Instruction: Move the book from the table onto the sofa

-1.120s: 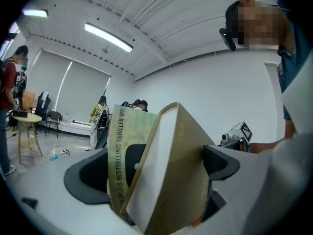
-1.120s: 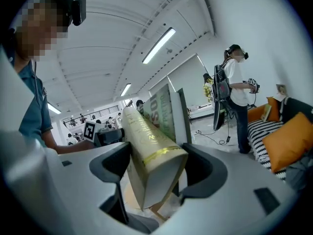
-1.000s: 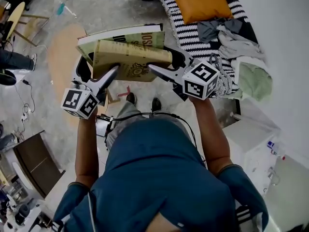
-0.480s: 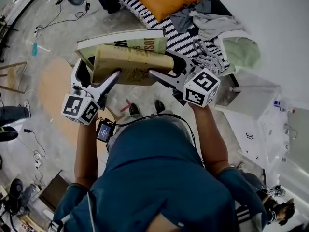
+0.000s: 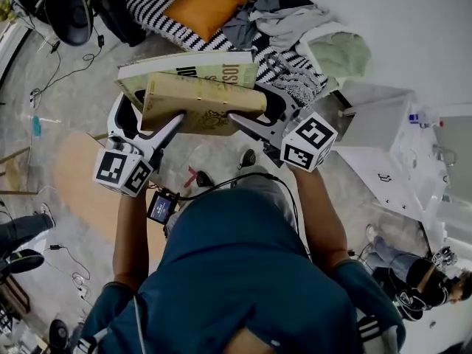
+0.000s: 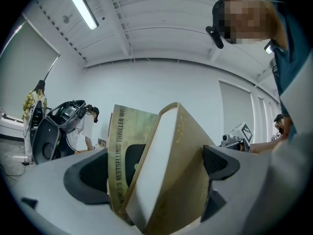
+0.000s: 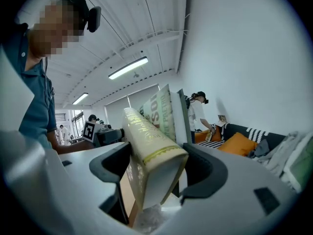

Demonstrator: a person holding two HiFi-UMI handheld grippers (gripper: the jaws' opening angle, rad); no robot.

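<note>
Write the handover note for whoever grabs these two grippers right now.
Left hand-held gripper: shut on one end of the book stack, a tan hardback against a larger green book.
Right hand-held gripper: shut on the other end.
Where: stack in the air before the person; striped sofa ahead, bearing an orange cushion and loose clothes.
Done: books lifted.
Left: carry to the sofa, set the stack on a bare striped patch, open both grippers.

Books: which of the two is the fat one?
The tan book with gold print, lying nearer the person. The green book with big letters behind it is thinner.
</note>
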